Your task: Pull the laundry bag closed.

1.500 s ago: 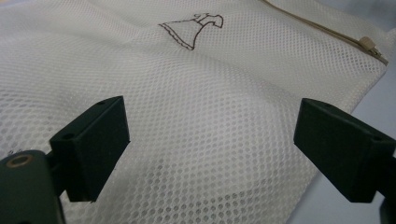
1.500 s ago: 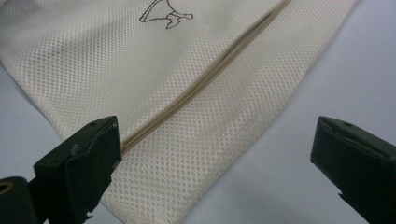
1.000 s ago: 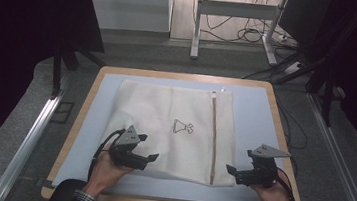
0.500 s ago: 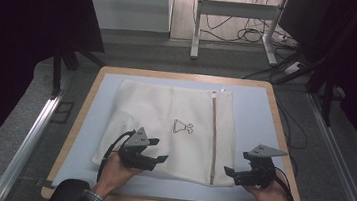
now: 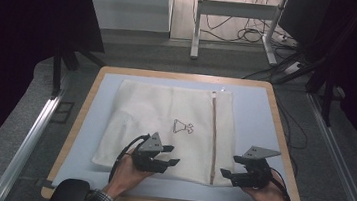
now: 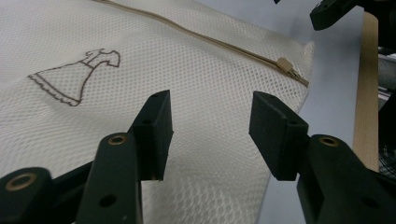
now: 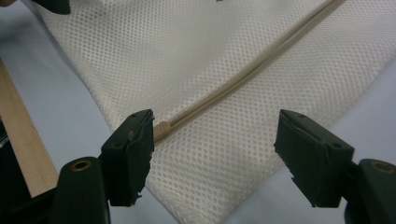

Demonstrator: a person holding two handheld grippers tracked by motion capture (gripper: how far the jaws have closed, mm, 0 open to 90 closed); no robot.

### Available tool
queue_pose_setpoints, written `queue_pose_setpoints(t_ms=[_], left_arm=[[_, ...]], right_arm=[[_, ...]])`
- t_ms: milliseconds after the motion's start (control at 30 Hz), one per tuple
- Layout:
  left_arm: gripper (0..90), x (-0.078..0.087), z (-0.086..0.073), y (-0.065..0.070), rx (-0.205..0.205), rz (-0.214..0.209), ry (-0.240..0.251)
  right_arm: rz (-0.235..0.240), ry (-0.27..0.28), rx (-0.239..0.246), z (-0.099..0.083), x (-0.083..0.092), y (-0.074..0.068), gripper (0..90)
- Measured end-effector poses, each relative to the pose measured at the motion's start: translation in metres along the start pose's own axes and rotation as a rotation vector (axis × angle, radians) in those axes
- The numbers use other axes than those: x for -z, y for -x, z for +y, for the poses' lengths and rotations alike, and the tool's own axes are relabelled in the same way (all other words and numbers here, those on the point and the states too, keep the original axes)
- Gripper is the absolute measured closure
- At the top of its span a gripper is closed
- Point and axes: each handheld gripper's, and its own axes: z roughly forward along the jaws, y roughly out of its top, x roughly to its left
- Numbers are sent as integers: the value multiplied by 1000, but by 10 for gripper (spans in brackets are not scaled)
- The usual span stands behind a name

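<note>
In the high view, the left tool [image 5: 168,155] has slid rightward since a second ago, further onto the mesh laundry bag [image 5: 165,114] lying mid-bench [image 5: 258,109]; the right tool [image 5: 231,175] sits at the bag's lower right corner as before. In the left gripper view, the jaws have just been closing, part-open above mesh, gripping nothing. In the right gripper view, jaws likewise narrowing, straddling the zipper pull [image 7: 162,127], unheld.

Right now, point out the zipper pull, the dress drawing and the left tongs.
zipper pull [image 7: 162,126], right gripper view, on the tan tab at the zipper's end.
dress drawing [image 6: 74,77], left gripper view, on the skirt of the outline.
left tongs [image 5: 173,155], high view, midway between the tips.
</note>
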Motion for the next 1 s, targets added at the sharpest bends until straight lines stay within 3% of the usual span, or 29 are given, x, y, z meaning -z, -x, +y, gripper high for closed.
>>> queue_pose_setpoints(t_ms=[267, 467, 700, 800, 1000], left_arm=[[546, -14, 1, 6, -28, -28, -18], [611, -27, 1, 12, -49, -63, -30], [620, -34, -1, 14, -68, -53, -63], [618, -36, -3, 13, -64, -50, -85], [613, -38, -4, 12, -48, -47, -83]], right_arm=[[22, -6, 26, 2, -4, -5, 390], [74, -32, 50, 2, -13, -8, 472], [113, -57, 77, 4, -20, -11, 557], [139, -67, 92, 6, -26, -14, 619], [155, -92, 94, 8, -34, -15, 650]])
